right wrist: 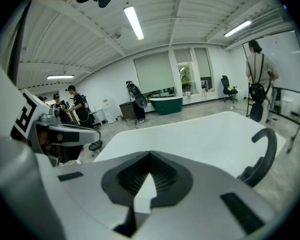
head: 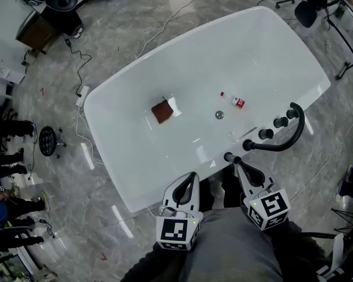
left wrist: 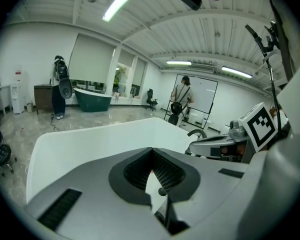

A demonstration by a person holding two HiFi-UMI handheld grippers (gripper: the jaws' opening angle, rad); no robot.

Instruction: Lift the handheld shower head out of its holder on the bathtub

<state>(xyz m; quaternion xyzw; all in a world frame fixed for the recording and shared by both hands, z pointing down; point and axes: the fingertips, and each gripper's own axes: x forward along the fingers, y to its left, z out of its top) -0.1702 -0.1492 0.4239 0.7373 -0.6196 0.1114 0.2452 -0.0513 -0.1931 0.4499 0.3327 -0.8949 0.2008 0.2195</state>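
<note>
Your left gripper (head: pixel 192 175) and right gripper (head: pixel 237 163) sit low over the tub's (head: pixel 106 151) near rim. Each gripper's own view shows its fingers together at the tips, with nothing between them: left (left wrist: pixel 151 152), right (right wrist: pixel 150 157).

What looks like the shower head (head: pixel 229 156) is the small black piece on the near rim, toward the right corner. It is just beside your right fingertips; I cannot tell whether they touch it. From above, the holder under it cannot be made out.

What could go wrong:
- Your right fingers are closed. If you push on like that you will nudge the shower head or skate off it, not grip it. Open them before you reach.
- The black spout (head: pixel 282 144) and the knobs (head: pixel 266 134) crowd the same stretch of rim. A wide or skewed approach could bump them or clamp the wrong part.
- The shower head looks smooth and dark, so a shallow pinch could slip as you lift. It would then drop into the tub, where a bottle (head: pixel 233 100) and a brown pad (head: pixel 162 111) lie.
- A hose probably trails from it. If you lift at a slant it may drag or catch.
- Your left gripper is near your right one, so keep it out of the lift path.
</note>
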